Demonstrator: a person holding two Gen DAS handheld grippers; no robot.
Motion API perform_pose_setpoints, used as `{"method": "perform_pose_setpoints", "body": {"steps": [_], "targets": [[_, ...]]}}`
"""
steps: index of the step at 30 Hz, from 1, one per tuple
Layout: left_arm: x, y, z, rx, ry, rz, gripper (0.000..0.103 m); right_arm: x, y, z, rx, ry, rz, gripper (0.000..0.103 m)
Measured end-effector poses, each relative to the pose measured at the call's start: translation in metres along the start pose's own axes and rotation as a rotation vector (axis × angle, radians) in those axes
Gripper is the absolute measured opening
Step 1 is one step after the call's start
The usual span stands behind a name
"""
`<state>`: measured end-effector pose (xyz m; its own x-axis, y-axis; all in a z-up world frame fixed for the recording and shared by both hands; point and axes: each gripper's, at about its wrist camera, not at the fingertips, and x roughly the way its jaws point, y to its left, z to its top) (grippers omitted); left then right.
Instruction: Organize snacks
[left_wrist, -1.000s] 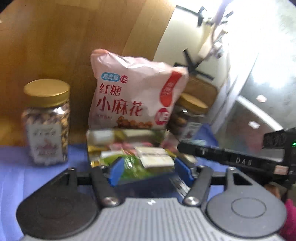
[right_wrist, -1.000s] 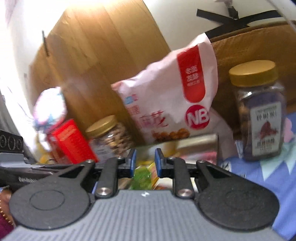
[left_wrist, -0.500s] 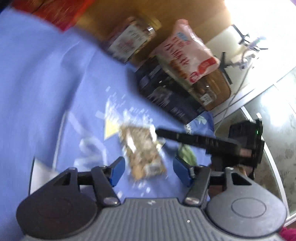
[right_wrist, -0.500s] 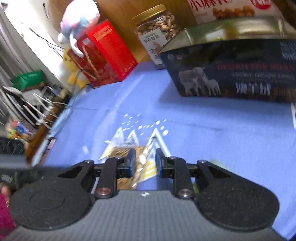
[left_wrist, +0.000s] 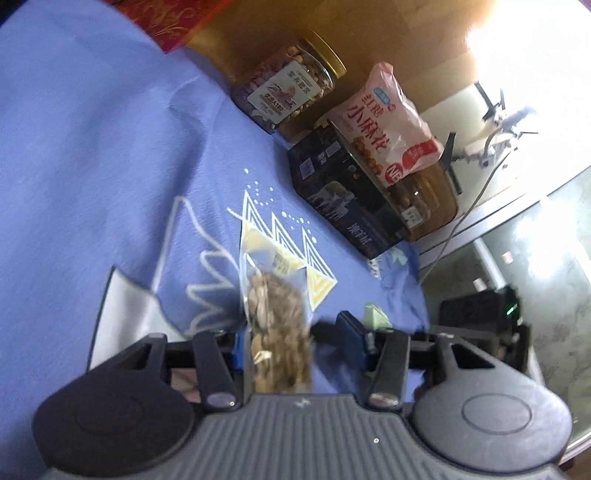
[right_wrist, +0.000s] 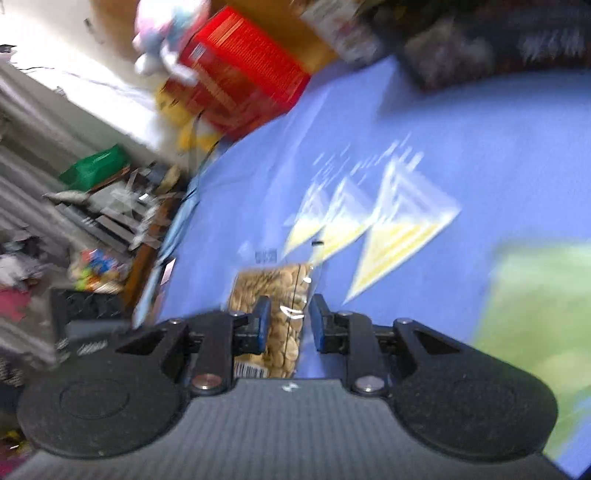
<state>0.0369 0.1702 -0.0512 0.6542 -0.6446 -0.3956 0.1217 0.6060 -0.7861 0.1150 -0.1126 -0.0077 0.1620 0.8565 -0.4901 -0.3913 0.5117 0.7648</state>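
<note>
The clear bag of nuts lies flat on the blue cloth that covers the desk, right in front of me. A second ago both my tools were up at the dark snack box, over the packets inside it. Now they have swung down and away from it, and the bag sits between the fingers of my left tool. That tool is open wide, with one blue finger on each side of the bag, and I cannot tell if either one touches it.

My right tool is low over the same bag of nuts from the other side. Its fingers are only a little apart, too wide to be pinching and not really spread. They grip nothing. Something green fills the edge of that view, too blurry to name.

I think this means the last packet is done and the bag of nuts is the next one to pick up.

Farther back, the dark box stands by the wooden wall. A pink bag of twist snacks leans up behind it. A jar of nuts with a gold lid stands to its left, and a red box is farther along.
</note>
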Motion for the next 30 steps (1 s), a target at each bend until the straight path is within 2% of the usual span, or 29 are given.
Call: {"method": "perform_pose_setpoints", "body": {"steps": [2, 3, 4, 7, 10, 12, 14, 16, 17, 20, 24, 30], "targets": [[-0.008, 0.002, -0.003, -0.006, -0.017, -0.007, 0.022, 0.010, 0.007, -0.010, 0.000, 0.025, 0.025, 0.028], [-0.013, 0.003, -0.004, -0.002, -0.030, 0.000, 0.022, 0.013, 0.012, -0.012, -0.015, 0.017, 0.025, 0.029], [-0.017, 0.006, -0.004, -0.014, -0.038, -0.004, 0.013, 0.014, 0.016, -0.014, -0.033, 0.011, 0.025, 0.030], [-0.032, 0.017, -0.001, -0.068, -0.071, -0.050, 0.012, 0.013, 0.028, -0.015, -0.068, -0.023, 0.033, 0.035], [-0.045, 0.024, 0.000, -0.114, -0.097, -0.122, 0.012, 0.012, 0.039, -0.024, -0.127, -0.051, 0.033, 0.054], [-0.049, 0.023, 0.000, -0.124, -0.103, -0.163, 0.012, 0.011, 0.040, -0.030, -0.137, -0.042, 0.068, 0.055], [-0.048, 0.017, 0.001, -0.111, -0.098, -0.179, 0.012, 0.011, 0.038, -0.035, -0.107, -0.029, 0.139, 0.055], [-0.044, 0.008, 0.002, -0.091, -0.089, -0.193, 0.012, 0.008, 0.040, -0.038, -0.092, -0.023, 0.196, 0.052], [-0.042, 0.005, 0.003, -0.081, -0.083, -0.199, 0.012, 0.005, 0.039, -0.039, -0.086, -0.023, 0.224, 0.040], [-0.033, -0.011, 0.006, -0.020, -0.068, -0.185, 0.013, -0.008, 0.037, -0.046, -0.076, -0.051, 0.251, 0.022], [-0.010, -0.036, 0.007, 0.094, -0.029, -0.126, 0.017, -0.033, 0.026, -0.055, -0.039, -0.145, 0.281, 0.019], [0.038, -0.060, 0.004, 0.185, 0.064, -0.077, 0.022, -0.057, 0.010, -0.073, -0.002, -0.265, 0.204, 0.018]]}}
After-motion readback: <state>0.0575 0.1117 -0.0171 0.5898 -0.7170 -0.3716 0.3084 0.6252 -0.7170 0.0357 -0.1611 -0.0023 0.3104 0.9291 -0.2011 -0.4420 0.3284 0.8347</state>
